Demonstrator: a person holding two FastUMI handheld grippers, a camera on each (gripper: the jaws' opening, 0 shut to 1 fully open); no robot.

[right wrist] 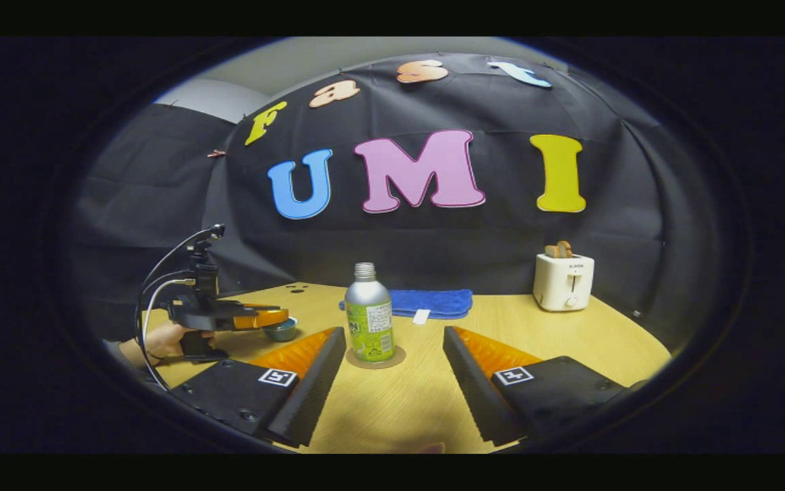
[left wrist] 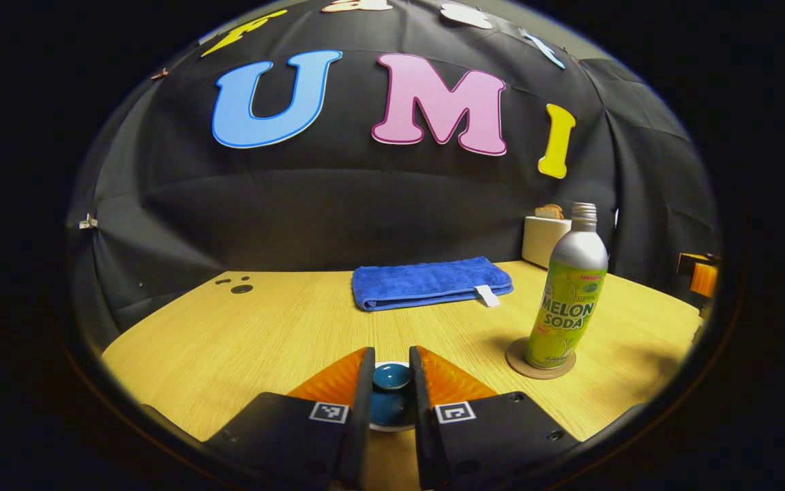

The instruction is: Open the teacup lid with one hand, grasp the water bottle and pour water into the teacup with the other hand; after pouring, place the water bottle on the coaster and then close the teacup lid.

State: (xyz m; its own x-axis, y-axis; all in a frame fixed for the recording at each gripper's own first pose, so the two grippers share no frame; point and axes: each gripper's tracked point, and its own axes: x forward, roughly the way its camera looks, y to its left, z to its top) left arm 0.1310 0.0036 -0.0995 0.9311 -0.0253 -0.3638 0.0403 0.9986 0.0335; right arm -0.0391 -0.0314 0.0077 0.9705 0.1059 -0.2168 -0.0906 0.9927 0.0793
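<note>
In the left gripper view a dark blue teacup lid [left wrist: 392, 376] sits on its cup, with a white rim showing below it. My left gripper [left wrist: 391, 353] is shut on the lid's round knob, one finger on each side. In the right gripper view the same gripper [right wrist: 266, 318] hovers over the teacup [right wrist: 280, 331] at the left, held by a hand [right wrist: 167, 338]. The green and silver water bottle [left wrist: 567, 300] [right wrist: 369, 315] stands upright on a round brown coaster [left wrist: 541, 363] [right wrist: 378, 359]. My right gripper [right wrist: 393, 335] is open, a short way in front of the bottle.
A folded blue towel [left wrist: 430, 283] [right wrist: 433, 302] lies at the back of the wooden table [left wrist: 228, 341] [right wrist: 569, 334]. A white toaster [right wrist: 564, 281] [left wrist: 545, 239] with toast stands at the back right. Small dark holes [left wrist: 241, 288] mark the table's far left.
</note>
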